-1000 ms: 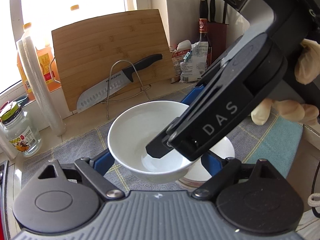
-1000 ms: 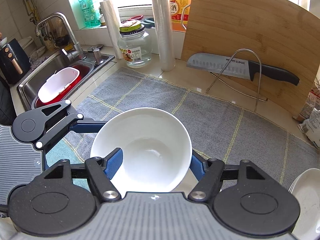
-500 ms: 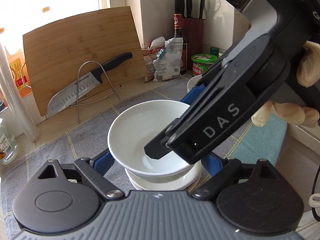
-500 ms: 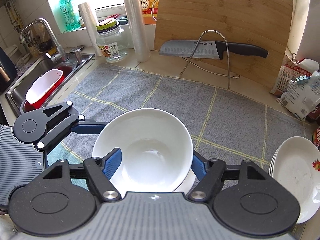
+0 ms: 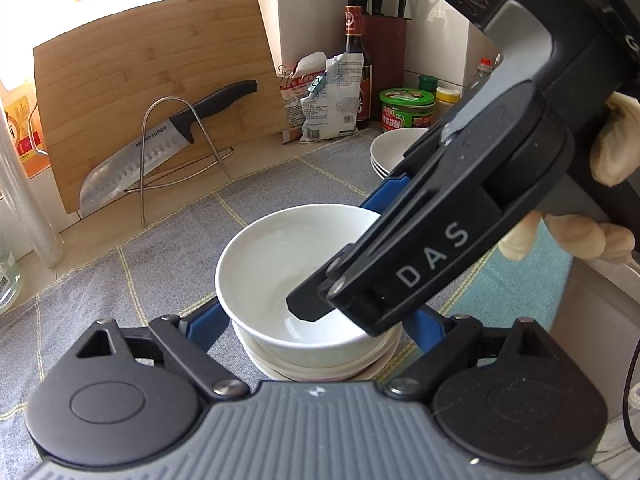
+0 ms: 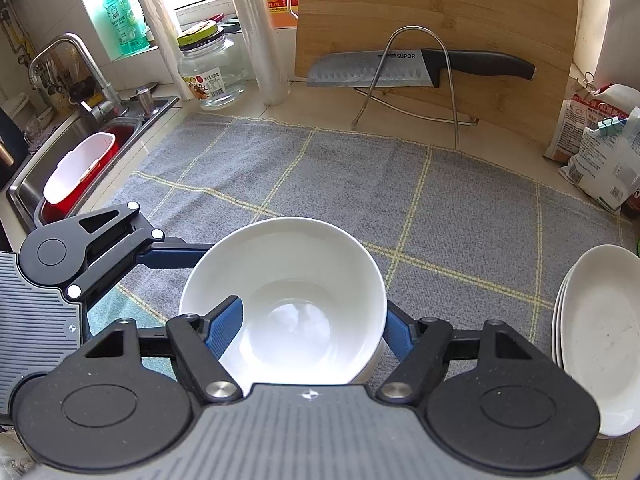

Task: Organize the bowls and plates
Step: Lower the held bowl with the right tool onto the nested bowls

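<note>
**dishguy:** Kitchen counter, grey checked mat in front of the bamboo cutting board that leans on the wall. The white bowl is out on the mat, well in front of the board and about level with its left edge. It looks like it's sitting on the stack of bowls. How would you finish this step?

**mat_k:** The left gripper is clamped across the bowl's width, one blue finger on each side. The right gripper has one finger down inside the bowl and the other outside the rim. Its jaws look a bit slack, but I can't tell if the pads are actually pressing on the wall. I'd make sure the bowl sits level in the one under it, then let the right side go first and lift that inner finger straight up so it doesn't drag the rim. Open the left last and back it away along the mat.

**dishguy:** What's changed from a second ago?

**mat_k:** Back then the bowl was hanging over bare mat, with another dish only peeking out from behind it. Now it's lower and right on the stack. Both views have swung right along the board too, so the pile of plates, in front of the board's right end, is now in view. The right jaws have also eased apart a little.
</note>
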Demonstrator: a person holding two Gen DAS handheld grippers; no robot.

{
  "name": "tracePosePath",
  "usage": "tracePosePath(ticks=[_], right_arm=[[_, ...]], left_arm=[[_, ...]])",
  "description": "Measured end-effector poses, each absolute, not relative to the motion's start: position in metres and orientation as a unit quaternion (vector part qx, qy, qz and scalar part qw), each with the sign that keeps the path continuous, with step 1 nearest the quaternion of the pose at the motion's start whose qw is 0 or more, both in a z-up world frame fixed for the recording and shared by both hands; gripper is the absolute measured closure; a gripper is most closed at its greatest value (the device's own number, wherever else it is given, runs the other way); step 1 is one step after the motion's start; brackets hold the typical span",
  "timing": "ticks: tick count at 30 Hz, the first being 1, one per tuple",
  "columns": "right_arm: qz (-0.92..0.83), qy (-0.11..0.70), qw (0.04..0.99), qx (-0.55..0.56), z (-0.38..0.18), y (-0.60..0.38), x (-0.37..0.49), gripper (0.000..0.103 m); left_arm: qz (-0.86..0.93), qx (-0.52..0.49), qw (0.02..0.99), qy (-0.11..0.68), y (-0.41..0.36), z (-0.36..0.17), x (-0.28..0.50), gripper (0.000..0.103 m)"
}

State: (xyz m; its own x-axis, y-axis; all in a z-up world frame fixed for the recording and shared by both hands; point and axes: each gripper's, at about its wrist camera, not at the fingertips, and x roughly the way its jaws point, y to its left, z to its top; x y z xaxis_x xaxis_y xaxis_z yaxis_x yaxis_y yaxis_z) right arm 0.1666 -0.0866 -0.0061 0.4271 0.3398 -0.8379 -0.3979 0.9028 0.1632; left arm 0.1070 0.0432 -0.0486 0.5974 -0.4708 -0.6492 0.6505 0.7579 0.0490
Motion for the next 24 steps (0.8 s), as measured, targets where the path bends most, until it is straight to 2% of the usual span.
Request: tracePosePath(ticks=[24], right_arm=[[0.224,0.485,0.844,-0.037,-0.0101,-0.0883,0.1688,0.022]], left_arm=[[-0.316,0.138,0.881,0.326,0.0404,-0.0526,0.1134,0.011]])
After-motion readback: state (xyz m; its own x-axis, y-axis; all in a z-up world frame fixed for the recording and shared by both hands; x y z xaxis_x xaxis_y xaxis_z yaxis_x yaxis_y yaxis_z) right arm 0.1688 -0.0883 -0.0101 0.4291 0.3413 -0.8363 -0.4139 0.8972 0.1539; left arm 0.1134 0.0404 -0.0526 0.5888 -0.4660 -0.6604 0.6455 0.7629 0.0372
